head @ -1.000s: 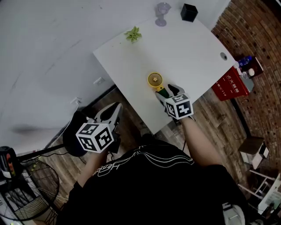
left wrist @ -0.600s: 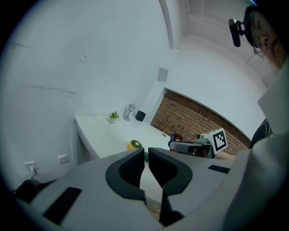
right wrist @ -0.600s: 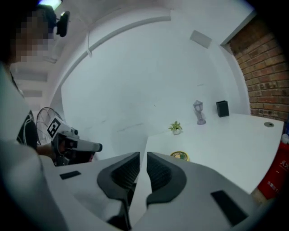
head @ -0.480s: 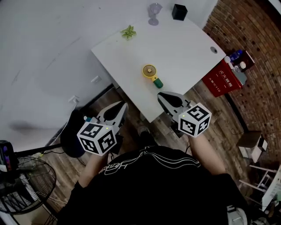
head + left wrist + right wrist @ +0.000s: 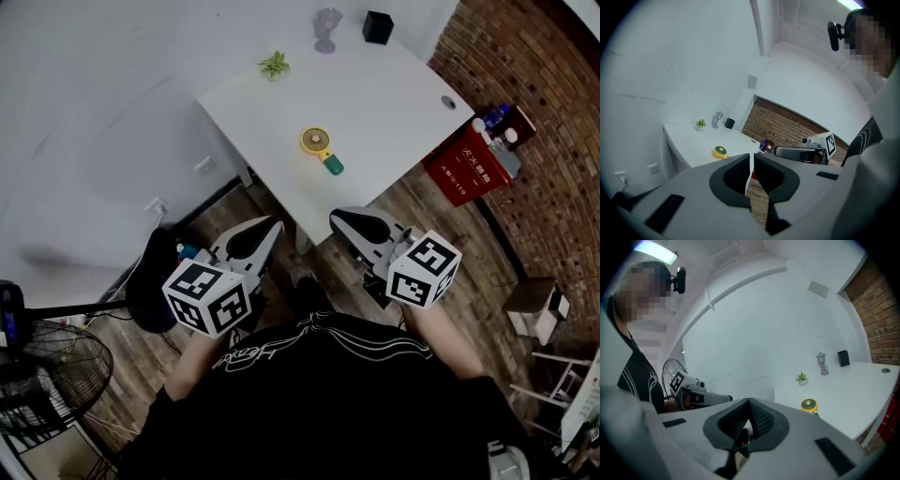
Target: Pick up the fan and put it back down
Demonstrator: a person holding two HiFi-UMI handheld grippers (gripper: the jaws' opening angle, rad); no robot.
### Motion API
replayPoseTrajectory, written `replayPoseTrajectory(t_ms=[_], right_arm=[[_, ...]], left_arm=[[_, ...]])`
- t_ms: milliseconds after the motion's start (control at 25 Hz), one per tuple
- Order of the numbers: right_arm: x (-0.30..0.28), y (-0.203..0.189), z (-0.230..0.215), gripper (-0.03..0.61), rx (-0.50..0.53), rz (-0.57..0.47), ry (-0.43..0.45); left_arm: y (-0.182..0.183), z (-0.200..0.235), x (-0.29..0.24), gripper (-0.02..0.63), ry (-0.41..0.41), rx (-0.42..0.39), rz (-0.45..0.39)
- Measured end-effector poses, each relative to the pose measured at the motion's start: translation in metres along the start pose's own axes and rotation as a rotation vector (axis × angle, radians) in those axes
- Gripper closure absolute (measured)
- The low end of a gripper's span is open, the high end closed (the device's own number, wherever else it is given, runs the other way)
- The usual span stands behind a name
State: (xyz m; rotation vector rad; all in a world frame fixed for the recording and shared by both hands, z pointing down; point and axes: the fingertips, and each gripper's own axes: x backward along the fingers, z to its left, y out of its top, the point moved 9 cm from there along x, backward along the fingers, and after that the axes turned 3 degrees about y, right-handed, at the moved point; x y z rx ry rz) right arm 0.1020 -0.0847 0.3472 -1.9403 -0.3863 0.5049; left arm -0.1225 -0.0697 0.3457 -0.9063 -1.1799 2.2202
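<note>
Head view: the yellow fan (image 5: 320,146) lies flat on the white table (image 5: 394,103), its green handle pointing toward the near edge, and neither of my grippers touches it. I hold both well clear of the table, over the wood floor (image 5: 469,253) in front of my chest — my left gripper (image 5: 271,226) on the left, my right gripper (image 5: 337,217) on the right, tips aimed toward the table's edge.

Left gripper view: my jaws stand pressed together but for a hairline slit, with nothing between them. The fan sits on the tabletop beyond, up and to the left of the tips.

Right gripper view: my jaws are clenched tight on nothing — the fan lies on the table off to their right.

Along the table's far edge stand a small green plant (image 5: 274,66), a clear stemmed glass (image 5: 325,28) and a black box (image 5: 378,26), all well apart from the fan. A red box (image 5: 464,171) sits on the floor beside the table's right side, near the brick wall (image 5: 534,84). A wire-caged floor fan (image 5: 47,375) stands at the lower left, beside me.
</note>
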Motion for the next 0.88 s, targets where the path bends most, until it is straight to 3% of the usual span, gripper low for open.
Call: replayPoseTrajectory(t_ms=[880], right_arm=[[0.012, 0.000, 0.027, 0.578, 0.070, -0.012, -0.009]], left_arm=[[-0.006, -0.021, 0.029, 0.563, 0.036, -0.027, -0.021]])
